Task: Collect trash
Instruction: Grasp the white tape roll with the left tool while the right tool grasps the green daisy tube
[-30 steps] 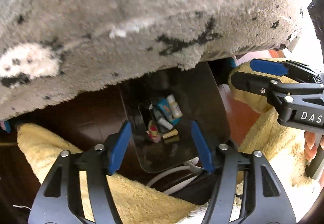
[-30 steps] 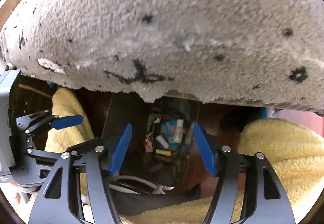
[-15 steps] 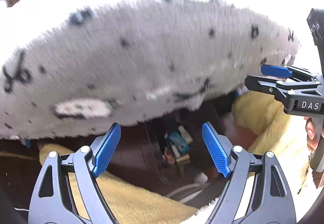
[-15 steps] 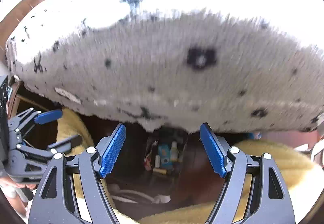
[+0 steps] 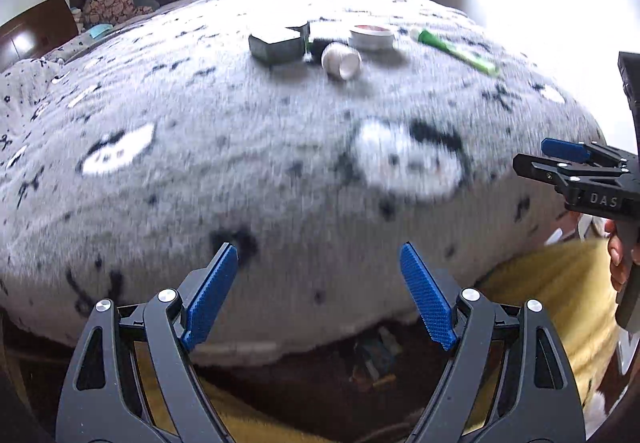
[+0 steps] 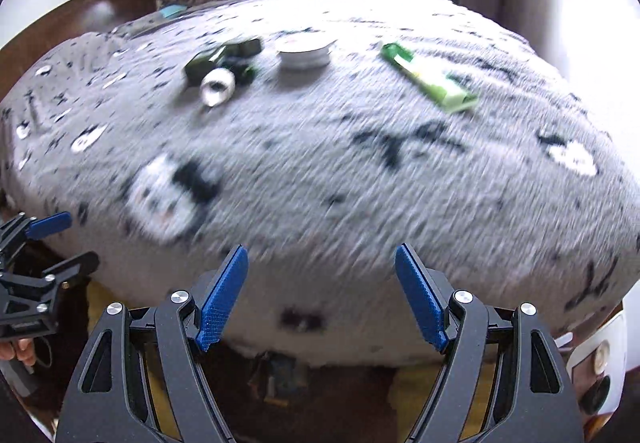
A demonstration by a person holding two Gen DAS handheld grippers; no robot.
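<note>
Both grippers hang empty at the near edge of the bed: the left gripper (image 5: pixel 318 293) has its blue pads spread wide with nothing between them, and the right gripper (image 6: pixel 320 295) is spread just as wide, also holding nothing. They sit side by side, each showing at the edge of the other's view, which suits a two-handed reach across the grey patterned blanket (image 5: pixel 240 147). The trash lies well apart from both, bunched near the far middle of the blanket: a dark rectangular box (image 5: pixel 276 45), a small white cup (image 5: pixel 342 61) tipped on its side just beside it, a flat round tin (image 5: pixel 371 37) behind the cup, and a green tube (image 5: pixel 456 51) lying alone to the right. In the right wrist view the same tube (image 6: pixel 430 77) lies closest to that gripper's line, so it is probably the right hand's natural first pick, while the box and cup cluster suits the left. Below the blanket's hanging edge, on the floor, a dark bin (image 5: pixel 374 353) with small colourful items inside shows between yellow fleecy cloth (image 5: pixel 552 299); it looks like the collecting place, kept close so each piece has a short trip. Motion blur softens the blanket, so finer labels cannot be read.
</note>
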